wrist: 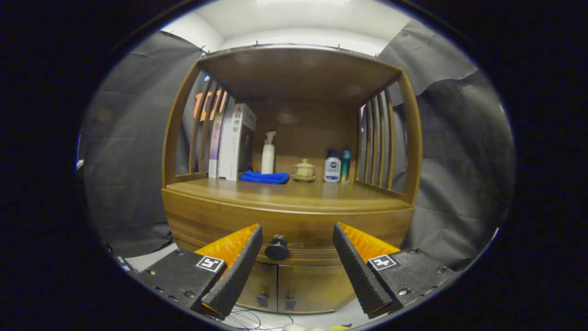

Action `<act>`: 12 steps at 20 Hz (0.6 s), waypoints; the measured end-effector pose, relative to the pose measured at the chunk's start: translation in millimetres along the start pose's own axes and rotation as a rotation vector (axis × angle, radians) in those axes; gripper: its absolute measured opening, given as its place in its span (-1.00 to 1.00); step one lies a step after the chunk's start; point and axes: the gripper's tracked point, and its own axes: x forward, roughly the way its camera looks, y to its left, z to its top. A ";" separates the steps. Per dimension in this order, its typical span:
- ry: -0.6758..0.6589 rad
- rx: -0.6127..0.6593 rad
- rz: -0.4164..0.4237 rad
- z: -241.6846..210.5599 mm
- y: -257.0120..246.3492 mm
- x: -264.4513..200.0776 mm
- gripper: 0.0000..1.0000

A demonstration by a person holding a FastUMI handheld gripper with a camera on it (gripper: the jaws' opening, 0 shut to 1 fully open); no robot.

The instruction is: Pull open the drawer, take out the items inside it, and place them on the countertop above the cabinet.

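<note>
Varnished wood, matt cloth, glossy plastic and ribbed gripper pads are seen.

The cabinet [289, 216] is made of brown wood with a smooth, slightly glossy finish, and light is reflected from the bench [294, 192]. The drawer knob [277, 248] looks dark and matt. A soft blue cloth [265, 177], glossy plastic bottles [332, 169], a glazed ceramic pot [303, 170] and paper-covered books [236, 142] are shown. The spread fingers [239, 271] of the gripper [297, 235] carry ribbed, matt faces.

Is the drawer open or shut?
Shut: the drawer front sits flush with the cabinet; open gripper fingers flank its knob.
</note>
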 end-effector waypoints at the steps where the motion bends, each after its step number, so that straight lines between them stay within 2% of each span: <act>1: 0.011 0.002 0.000 -5.7 4.5 8.9 0.99; 9: 0.105 0.007 -0.003 -51.9 22.8 56.8 0.99; 12: 0.131 0.011 0.003 -62.4 22.6 66.6 0.88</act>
